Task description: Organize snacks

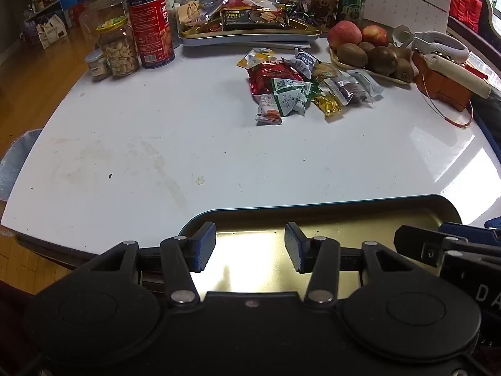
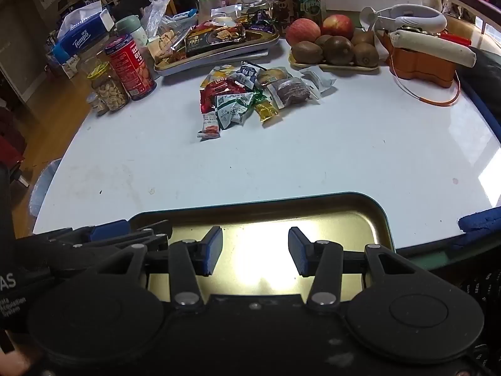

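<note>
Gleaming white table (image 1: 156, 131), wooden floor (image 1: 28, 94), cluttered far edge

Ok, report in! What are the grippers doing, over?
Left gripper open, empty, over the tin tray. Right gripper the same. Snack pile untouched mid-table. Nothing in the way.

Left claw (image 1: 250, 244) and right claw (image 2: 255, 247) both tilted steeply downward, side by side, jaws parted, nothing between the pads.
</note>
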`<control>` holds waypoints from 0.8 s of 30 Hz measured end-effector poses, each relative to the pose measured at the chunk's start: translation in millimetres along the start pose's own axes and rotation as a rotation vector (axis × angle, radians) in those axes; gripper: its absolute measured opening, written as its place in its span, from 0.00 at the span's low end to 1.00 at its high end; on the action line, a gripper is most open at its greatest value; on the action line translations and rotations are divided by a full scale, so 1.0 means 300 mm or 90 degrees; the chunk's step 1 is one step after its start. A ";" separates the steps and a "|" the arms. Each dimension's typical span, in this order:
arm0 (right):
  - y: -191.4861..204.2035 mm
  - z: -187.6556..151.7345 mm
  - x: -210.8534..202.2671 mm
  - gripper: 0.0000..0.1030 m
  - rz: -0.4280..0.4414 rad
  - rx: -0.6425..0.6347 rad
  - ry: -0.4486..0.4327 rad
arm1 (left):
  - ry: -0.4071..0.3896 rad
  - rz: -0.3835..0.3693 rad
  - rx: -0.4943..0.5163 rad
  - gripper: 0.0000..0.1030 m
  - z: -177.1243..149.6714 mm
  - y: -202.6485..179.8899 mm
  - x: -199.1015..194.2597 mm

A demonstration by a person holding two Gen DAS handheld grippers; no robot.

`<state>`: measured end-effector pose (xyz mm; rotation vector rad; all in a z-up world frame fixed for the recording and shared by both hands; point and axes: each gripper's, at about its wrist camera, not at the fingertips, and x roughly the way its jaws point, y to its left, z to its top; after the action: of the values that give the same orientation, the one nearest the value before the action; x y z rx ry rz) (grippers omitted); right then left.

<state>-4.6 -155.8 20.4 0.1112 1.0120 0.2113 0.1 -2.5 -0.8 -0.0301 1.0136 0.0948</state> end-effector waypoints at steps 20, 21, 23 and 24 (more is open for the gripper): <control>-0.001 0.002 -0.002 0.47 0.001 0.003 -0.004 | 0.019 -0.019 -0.031 0.51 0.006 0.013 0.008; -0.001 0.001 -0.002 0.47 0.001 0.003 -0.003 | 0.020 -0.018 -0.034 0.51 0.006 0.013 0.009; -0.002 0.001 0.000 0.47 0.002 0.003 -0.002 | 0.018 -0.013 -0.035 0.51 0.006 0.011 0.010; -0.001 0.001 0.000 0.47 0.001 0.003 -0.003 | 0.017 -0.010 -0.032 0.51 0.005 0.010 0.010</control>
<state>-4.5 -156.1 20.6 0.1161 1.0085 0.2105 2.6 0.9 -2.4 -0.0852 1.0373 0.1063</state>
